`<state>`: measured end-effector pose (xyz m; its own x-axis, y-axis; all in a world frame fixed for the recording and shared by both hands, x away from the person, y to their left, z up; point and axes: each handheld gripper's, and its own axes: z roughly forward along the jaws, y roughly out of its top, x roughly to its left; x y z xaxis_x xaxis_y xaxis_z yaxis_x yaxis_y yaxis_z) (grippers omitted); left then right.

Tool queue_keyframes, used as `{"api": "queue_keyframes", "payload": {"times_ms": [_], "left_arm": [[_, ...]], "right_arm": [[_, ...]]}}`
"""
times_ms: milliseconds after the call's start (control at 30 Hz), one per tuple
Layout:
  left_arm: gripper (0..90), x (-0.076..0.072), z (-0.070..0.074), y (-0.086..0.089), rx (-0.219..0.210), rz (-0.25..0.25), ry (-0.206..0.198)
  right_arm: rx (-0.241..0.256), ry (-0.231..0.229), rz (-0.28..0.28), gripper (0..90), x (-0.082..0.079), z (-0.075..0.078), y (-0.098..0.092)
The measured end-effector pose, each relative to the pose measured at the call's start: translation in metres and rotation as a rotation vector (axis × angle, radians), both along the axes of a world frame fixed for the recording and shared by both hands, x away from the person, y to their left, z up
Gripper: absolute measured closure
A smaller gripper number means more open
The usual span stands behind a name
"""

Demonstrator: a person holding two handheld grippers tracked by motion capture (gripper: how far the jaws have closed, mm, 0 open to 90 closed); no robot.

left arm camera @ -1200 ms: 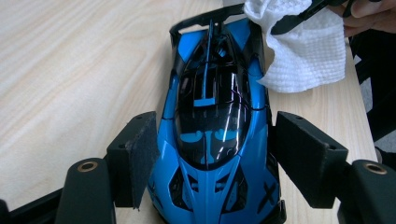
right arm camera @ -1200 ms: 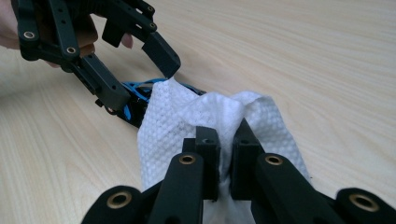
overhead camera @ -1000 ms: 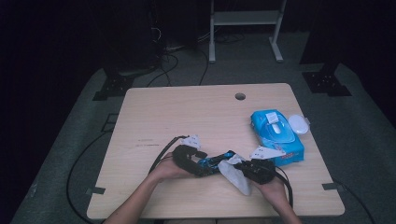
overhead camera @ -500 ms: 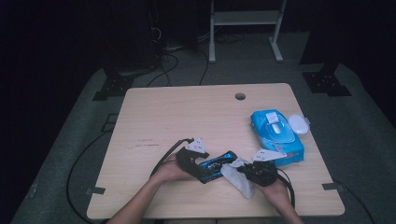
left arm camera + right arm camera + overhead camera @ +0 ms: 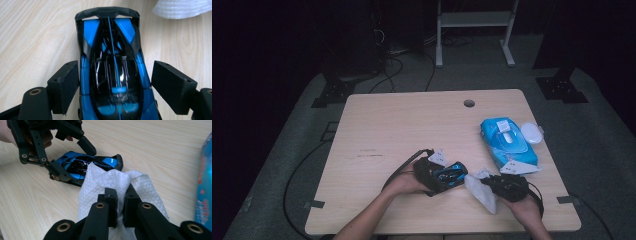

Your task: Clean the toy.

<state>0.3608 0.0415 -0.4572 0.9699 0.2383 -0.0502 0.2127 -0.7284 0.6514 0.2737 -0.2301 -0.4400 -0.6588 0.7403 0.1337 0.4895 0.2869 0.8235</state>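
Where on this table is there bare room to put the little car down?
The table's far left half is bare, from the cable hole to the left edge. It is crowded near the front: toy car, wipe, both grippers, and the blue wipes pack at right.

My right gripper [image 5: 120,195] pinches a white wipe [image 5: 117,182] at lower centre — behind it, upper left, my left gripper [image 5: 75,160] straddles the blue toy car [image 5: 75,165], jaws apart.
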Motion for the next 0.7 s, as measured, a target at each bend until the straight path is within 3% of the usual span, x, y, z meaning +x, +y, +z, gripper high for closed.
{"api": "queue_keyframes", "payload": {"times_ms": [200,400,700], "left_arm": [[22.1,0.002,-0.006,-0.006,0.046,0.000,0.014],[22.4,0.003,-0.007,-0.009,0.063,-0.001,0.015],[23.9,0.004,-0.005,-0.013,0.091,-0.008,0.015]], "right_arm": [[0.000,-0.005,-0.017,83.9,-0.006,0.001,-0.009],[-0.024,-0.022,-0.019,83.8,-0.011,0.005,-0.013],[-0.022,-0.016,-0.032,83.8,-0.013,0.001,-0.018]]}}
